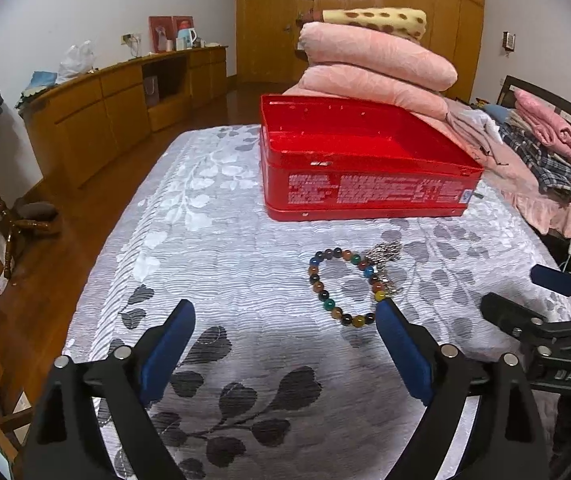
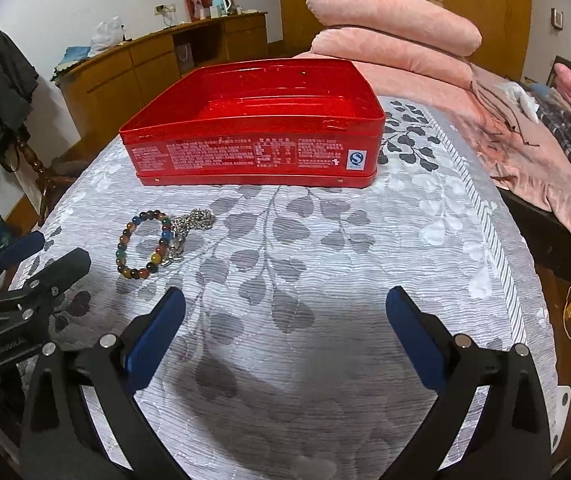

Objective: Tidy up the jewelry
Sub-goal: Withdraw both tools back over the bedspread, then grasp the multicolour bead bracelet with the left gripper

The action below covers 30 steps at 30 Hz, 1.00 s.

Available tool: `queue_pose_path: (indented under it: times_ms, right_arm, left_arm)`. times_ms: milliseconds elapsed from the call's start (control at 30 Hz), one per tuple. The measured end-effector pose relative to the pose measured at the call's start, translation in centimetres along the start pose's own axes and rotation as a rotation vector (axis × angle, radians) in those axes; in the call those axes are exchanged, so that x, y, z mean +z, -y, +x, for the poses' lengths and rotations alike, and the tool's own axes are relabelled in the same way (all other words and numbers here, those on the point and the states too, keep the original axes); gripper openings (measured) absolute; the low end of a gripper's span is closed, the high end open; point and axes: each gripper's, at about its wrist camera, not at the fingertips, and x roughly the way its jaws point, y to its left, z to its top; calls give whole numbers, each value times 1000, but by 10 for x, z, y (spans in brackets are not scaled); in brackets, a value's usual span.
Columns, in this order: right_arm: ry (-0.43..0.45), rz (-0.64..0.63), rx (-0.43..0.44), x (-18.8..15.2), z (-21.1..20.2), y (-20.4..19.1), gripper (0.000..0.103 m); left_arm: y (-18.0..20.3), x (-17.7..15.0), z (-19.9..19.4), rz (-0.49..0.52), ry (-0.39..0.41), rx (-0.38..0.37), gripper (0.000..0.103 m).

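A bracelet of multicoloured beads [image 1: 327,298] [image 2: 124,242] lies on the white leaf-patterned bedspread [image 1: 225,264] [image 2: 325,248]. A silver chain [image 1: 385,252] [image 2: 189,220] lies bunched against its right side. An open red tin box [image 1: 365,160] [image 2: 253,128] stands behind them and looks empty. My left gripper [image 1: 285,312] is open, its right finger tip close to the bracelet's near beads. My right gripper [image 2: 285,300] is open over bare bedspread, to the right of the jewelry. Each gripper shows at the edge of the other's view.
Stacked pink quilts [image 1: 377,64] [image 2: 393,20] and folded clothes [image 1: 541,148] lie behind and right of the box. A wooden sideboard [image 1: 117,100] runs along the left wall. The bed edge drops to the wooden floor [image 1: 45,280] on the left.
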Motion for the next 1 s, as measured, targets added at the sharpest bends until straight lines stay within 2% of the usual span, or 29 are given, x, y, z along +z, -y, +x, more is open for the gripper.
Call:
queue_pose_path:
  times_ms: [167,300,500,833,933,1000]
  right_arm:
    - [-6,5,-2,0,3,4,97]
    - [-8,16,6,1,6,8,97]
    - [-12,18,13,1,9,9,97]
    - [-4,14,29,2,7,7,97]
    - [-3,12,30,2,6,4,97]
    - [0,10,41,2,6,3,97]
  left_arm:
    - [-8,3,21,-22,-60,18,90]
    - [-12,3,36,-42,-125,3,90]
    - [-9,6,37,-34,-118,-5,90]
    - [-2,11,52,12,-153,5,89]
    - [-7,11,49,10,-136,5,68]
    - [-12,11,46,-1,-125,22,46]
